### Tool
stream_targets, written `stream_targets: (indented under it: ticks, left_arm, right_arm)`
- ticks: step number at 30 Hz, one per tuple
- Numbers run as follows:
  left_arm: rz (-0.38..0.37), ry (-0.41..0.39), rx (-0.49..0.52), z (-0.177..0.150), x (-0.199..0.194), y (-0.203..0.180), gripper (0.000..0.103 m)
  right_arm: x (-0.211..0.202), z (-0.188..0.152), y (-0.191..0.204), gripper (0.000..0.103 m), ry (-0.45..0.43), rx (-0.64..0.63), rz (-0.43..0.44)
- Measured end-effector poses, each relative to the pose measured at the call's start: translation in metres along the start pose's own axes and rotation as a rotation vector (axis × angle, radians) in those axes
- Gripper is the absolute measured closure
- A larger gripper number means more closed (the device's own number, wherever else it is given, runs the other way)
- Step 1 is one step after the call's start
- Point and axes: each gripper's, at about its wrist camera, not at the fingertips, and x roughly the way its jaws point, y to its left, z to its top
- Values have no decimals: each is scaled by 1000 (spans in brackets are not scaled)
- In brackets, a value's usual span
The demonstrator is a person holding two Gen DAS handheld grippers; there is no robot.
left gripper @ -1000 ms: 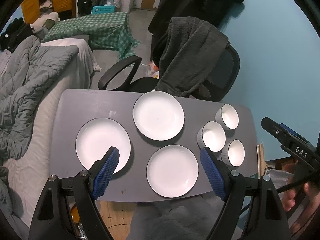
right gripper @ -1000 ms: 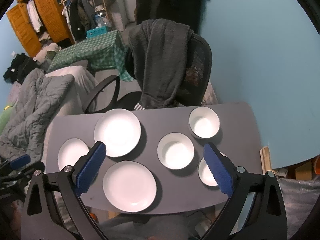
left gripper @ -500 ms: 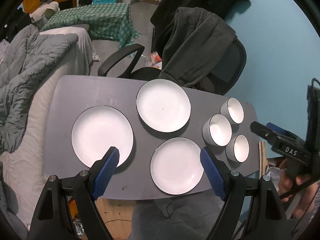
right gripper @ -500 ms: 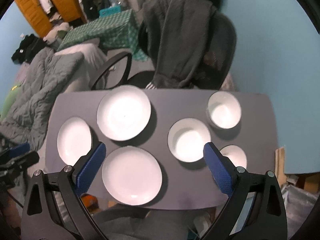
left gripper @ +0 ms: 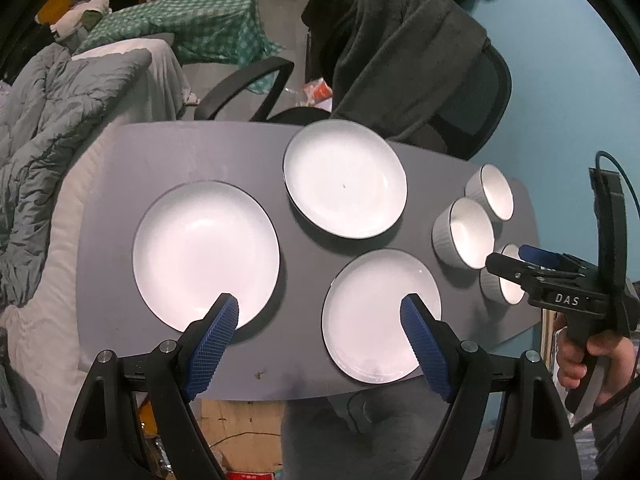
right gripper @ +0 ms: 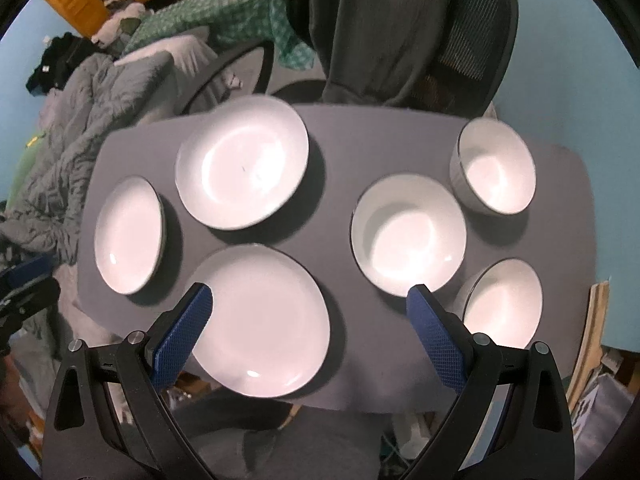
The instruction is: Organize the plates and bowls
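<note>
Three white plates lie on a grey table (left gripper: 120, 168): a left plate (left gripper: 206, 254), a far plate (left gripper: 346, 178) and a near plate (left gripper: 382, 316). Three white bowls stand at the right: middle bowl (left gripper: 464, 232), far bowl (left gripper: 490, 192), near bowl (left gripper: 502, 284). My left gripper (left gripper: 320, 308) is open and empty above the near edge, between the left and near plates. My right gripper (right gripper: 310, 300) is open and empty above the near plate (right gripper: 262, 322) and middle bowl (right gripper: 408, 234); it also shows in the left wrist view (left gripper: 560, 276) over the near bowl.
A black office chair (left gripper: 440, 80) draped with a dark grey garment stands behind the table. A bed with a grey quilt (left gripper: 36, 128) lies to the left. A blue wall (left gripper: 560, 60) is at the right. Clutter lies on the floor under the table's near edge.
Both grippers have come lower and closer to the table, so plates and bowls look larger. The right gripper has moved in over the bowls. Nothing has been grasped.
</note>
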Motion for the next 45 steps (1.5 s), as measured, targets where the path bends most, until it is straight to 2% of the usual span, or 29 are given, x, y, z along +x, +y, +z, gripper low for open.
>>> stream_targets:
  ticks: [11, 23, 31, 39, 45]
  left_arm:
    - [-1, 72, 50, -13, 44, -13, 19]
    - [9, 160, 87, -24, 92, -20, 19]
    - [-7, 201, 52, -34, 118, -22, 19]
    - [6, 235, 39, -41, 145, -21, 19]
    - [-28, 259, -34, -43, 153, -13, 19]
  right_arm:
    - [45, -22, -8, 6, 115, 26, -2]
    - [82, -39, -21, 6, 199, 51, 20]
    - [96, -45, -32, 6, 237, 82, 14]
    - [107, -49, -24, 13, 257, 82, 20]
    - [109, -52, -29, 16, 269, 71, 25]
